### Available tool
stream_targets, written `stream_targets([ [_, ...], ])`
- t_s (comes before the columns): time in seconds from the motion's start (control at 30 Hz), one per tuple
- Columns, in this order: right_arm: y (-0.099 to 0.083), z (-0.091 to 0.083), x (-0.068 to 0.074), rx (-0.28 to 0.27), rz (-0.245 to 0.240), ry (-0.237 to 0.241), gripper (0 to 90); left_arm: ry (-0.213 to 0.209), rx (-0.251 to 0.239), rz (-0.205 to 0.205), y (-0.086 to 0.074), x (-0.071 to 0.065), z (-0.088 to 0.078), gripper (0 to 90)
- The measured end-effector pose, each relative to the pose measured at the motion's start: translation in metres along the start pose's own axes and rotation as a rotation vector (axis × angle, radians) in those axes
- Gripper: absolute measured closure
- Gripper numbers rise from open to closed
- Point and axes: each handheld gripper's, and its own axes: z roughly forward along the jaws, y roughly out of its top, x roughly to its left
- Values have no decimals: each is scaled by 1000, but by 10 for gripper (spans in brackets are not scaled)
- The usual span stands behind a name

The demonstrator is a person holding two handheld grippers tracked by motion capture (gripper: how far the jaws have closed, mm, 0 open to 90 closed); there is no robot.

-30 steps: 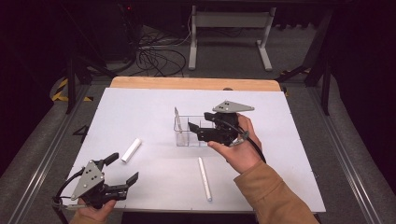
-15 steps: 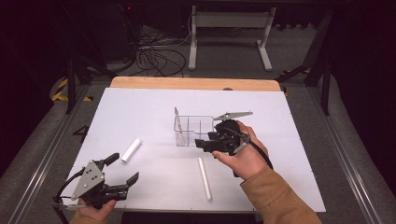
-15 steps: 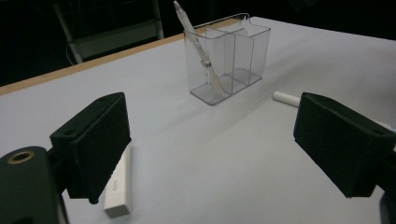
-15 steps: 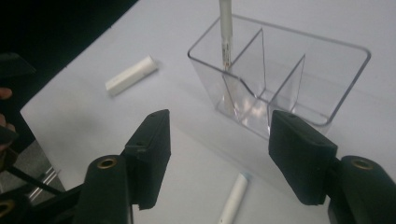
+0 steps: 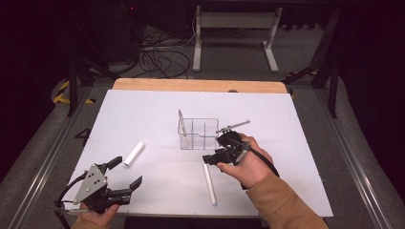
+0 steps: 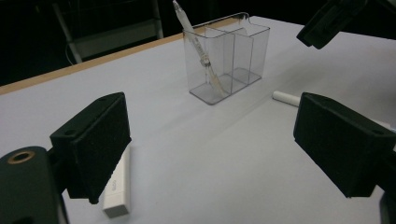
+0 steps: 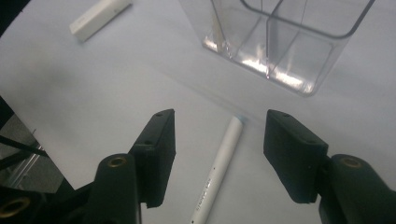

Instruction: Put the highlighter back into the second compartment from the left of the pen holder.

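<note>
A long white pen [image 5: 209, 183] lies on the white table in front of a clear compartmented holder [image 5: 198, 133]. A thin pen [image 5: 182, 121] leans in the holder's left compartment. My right gripper [image 5: 209, 159] points down over the long pen's far end. In the right gripper view the pen [image 7: 219, 163] lies between the jaws, which have just been closing; the pads stand apart from it, so the gripper [image 7: 217, 135] is open. My left gripper [image 5: 126, 172] rests open near the front left edge, nothing between its pads. A short white stick [image 5: 134, 153] lies just beyond it.
The left gripper view has the short white stick [image 6: 116, 184] by the left jaw, the holder [image 6: 229, 56] ahead and the right gripper [image 6: 327, 21] at the top right. A wooden strip [image 5: 200, 85] borders the table's far edge; cables and a stand lie on the floor behind.
The right hand has come down and toward the front from beside the holder, tipping its gripper down over the long pen's far end. The left gripper has stayed put.
</note>
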Motion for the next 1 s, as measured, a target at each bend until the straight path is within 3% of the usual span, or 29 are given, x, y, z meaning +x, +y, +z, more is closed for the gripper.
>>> stream_targets([
  [0.5,-9,30,1,145,55,-16,497,0,1,0,0,0,0,115],
  [1.0,-13,46,5,271,116,-66,584,-1,3,1,0,0,1,115],
])
